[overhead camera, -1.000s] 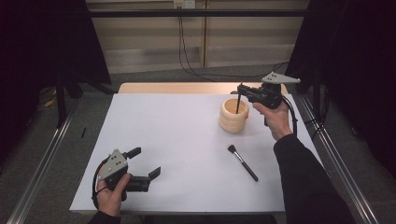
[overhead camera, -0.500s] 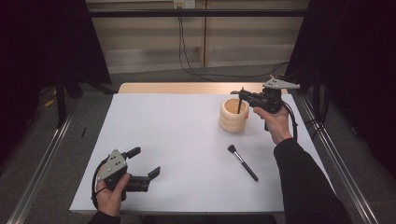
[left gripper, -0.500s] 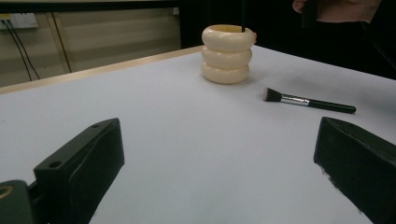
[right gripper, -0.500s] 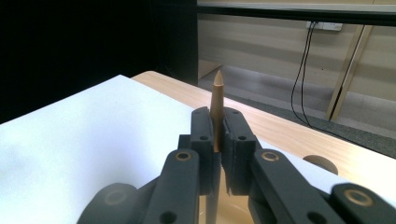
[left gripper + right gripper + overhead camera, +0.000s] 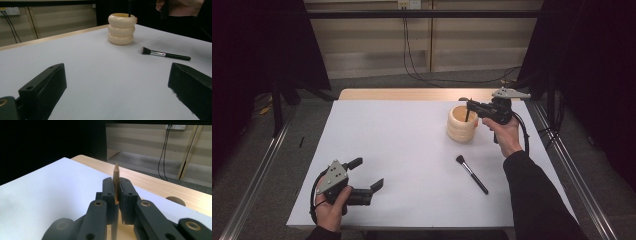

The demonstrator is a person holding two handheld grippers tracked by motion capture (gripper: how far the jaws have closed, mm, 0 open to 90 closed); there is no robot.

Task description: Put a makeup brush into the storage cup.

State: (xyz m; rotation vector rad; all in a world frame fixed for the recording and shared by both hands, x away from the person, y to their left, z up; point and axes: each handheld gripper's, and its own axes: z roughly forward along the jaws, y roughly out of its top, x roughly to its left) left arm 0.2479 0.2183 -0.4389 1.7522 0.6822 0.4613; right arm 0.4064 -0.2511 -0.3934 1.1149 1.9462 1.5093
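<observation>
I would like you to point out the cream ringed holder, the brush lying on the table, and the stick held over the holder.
cream ringed holder [image 5: 122, 31]: left gripper view, middle ring.
brush [image 5: 471, 173]: high view, black handle.
stick [image 5: 116, 178]: right gripper view, tan shaft above the jaws.

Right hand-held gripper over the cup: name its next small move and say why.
Probably open the jaws. The right hand-held gripper is shut on a thin brush handle standing upright with its lower end already inside the cream ringed cup, so release should leave it there.
</observation>
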